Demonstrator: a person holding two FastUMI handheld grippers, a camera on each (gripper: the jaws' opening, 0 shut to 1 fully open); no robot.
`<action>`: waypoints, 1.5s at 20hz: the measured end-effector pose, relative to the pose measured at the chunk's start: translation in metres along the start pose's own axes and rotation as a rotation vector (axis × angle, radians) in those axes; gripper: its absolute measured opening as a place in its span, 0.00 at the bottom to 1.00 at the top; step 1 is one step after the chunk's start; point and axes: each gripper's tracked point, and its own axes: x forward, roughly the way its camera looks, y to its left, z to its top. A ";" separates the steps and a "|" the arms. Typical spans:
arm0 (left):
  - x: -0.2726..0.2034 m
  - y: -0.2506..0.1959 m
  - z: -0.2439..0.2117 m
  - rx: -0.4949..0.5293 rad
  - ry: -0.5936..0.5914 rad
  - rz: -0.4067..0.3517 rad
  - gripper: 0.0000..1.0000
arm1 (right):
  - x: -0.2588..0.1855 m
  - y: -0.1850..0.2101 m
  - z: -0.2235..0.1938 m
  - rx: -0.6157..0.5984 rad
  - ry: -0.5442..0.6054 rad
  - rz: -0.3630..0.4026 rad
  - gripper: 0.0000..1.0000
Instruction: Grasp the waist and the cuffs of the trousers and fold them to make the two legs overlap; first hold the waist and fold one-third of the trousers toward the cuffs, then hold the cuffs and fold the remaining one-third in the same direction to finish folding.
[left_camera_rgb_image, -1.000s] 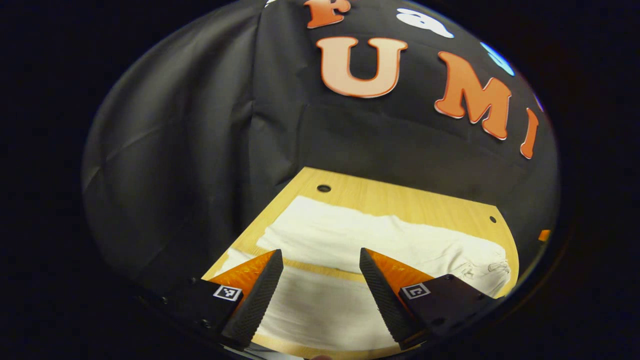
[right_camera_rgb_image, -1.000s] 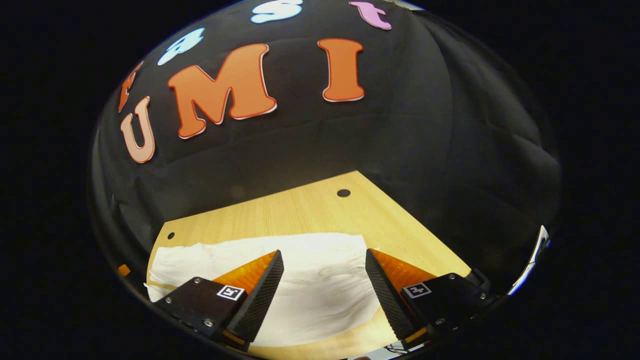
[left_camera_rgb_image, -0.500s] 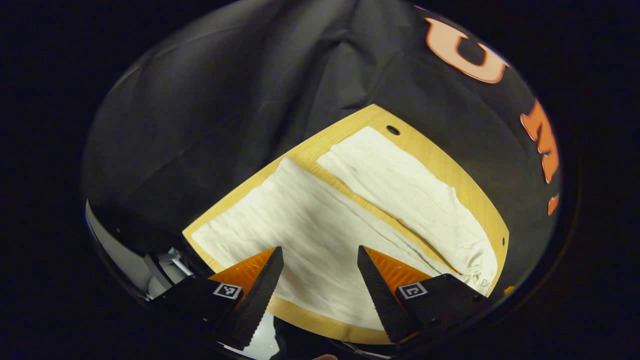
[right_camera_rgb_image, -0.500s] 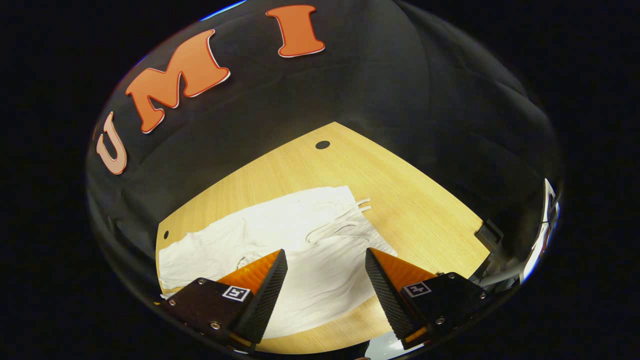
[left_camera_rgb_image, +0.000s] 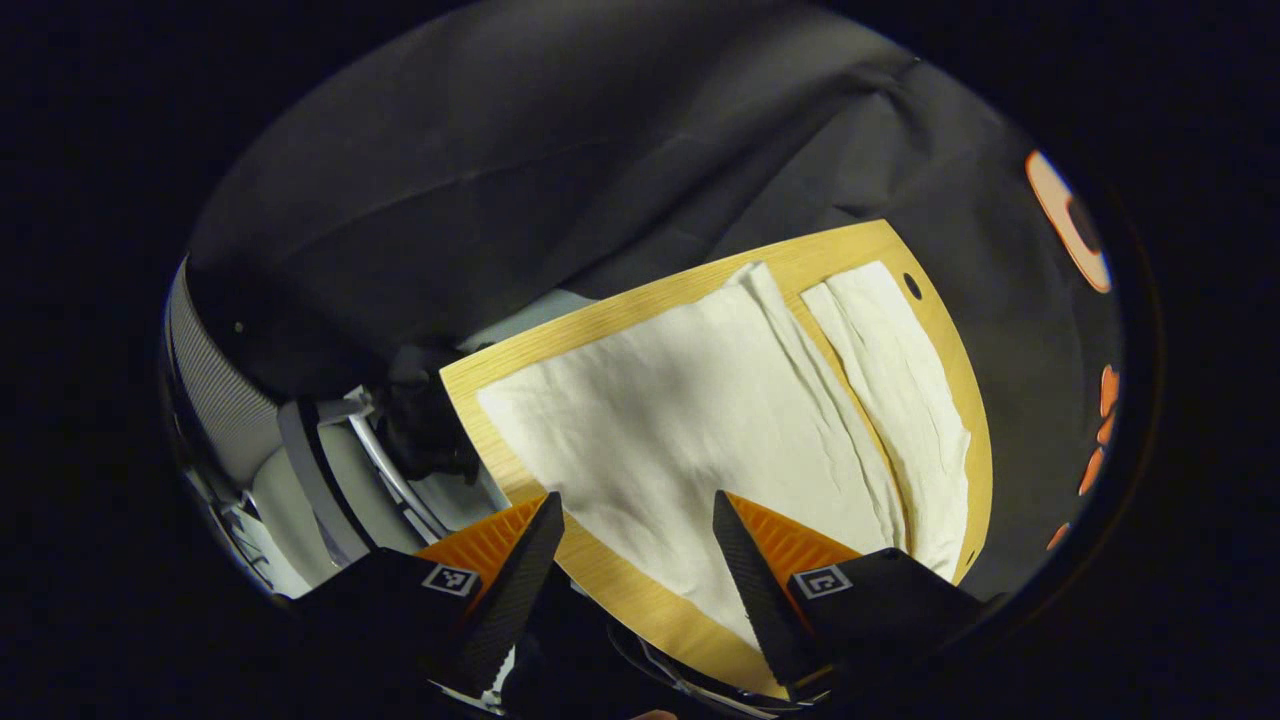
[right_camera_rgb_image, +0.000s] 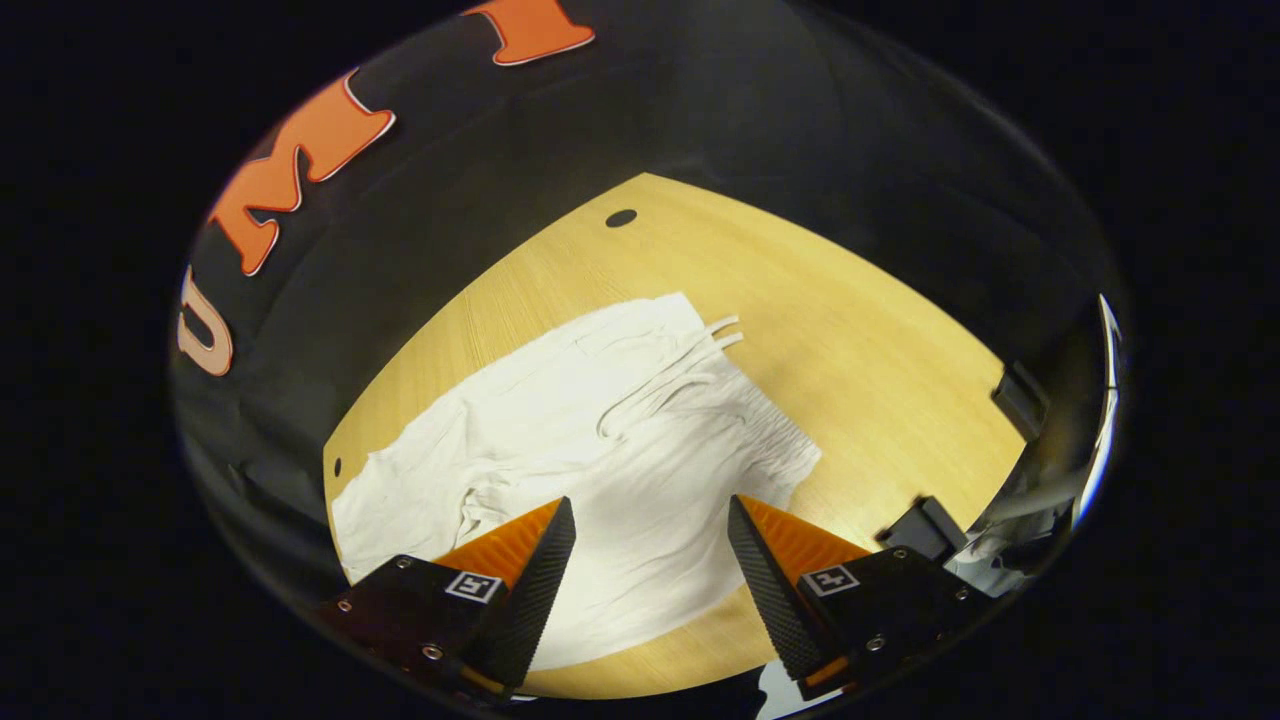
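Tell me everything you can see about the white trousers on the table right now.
The trousers are white, of thin, lightly creased cloth, and lie flat and unfolded on the wooden table. The right gripper view shows the gathered waist with a loose drawstring spilling toward the bare wood. The left gripper view shows the two legs spread apart, with a strip of table between them, reaching toward the far edge. Both claws, left and right, hang open above the cloth; nothing grips it.
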 end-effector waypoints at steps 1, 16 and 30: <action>0.002 0.007 0.002 -0.025 0.006 0.000 0.95 | 0.002 0.001 -0.002 0.024 0.012 0.013 0.91; 0.025 -0.006 0.040 -0.328 0.026 -0.235 0.80 | 0.015 -0.018 -0.017 0.204 0.040 0.014 0.90; 0.005 -0.032 0.047 -0.164 -0.138 -0.185 0.06 | 0.013 -0.094 -0.007 0.394 0.025 0.019 0.90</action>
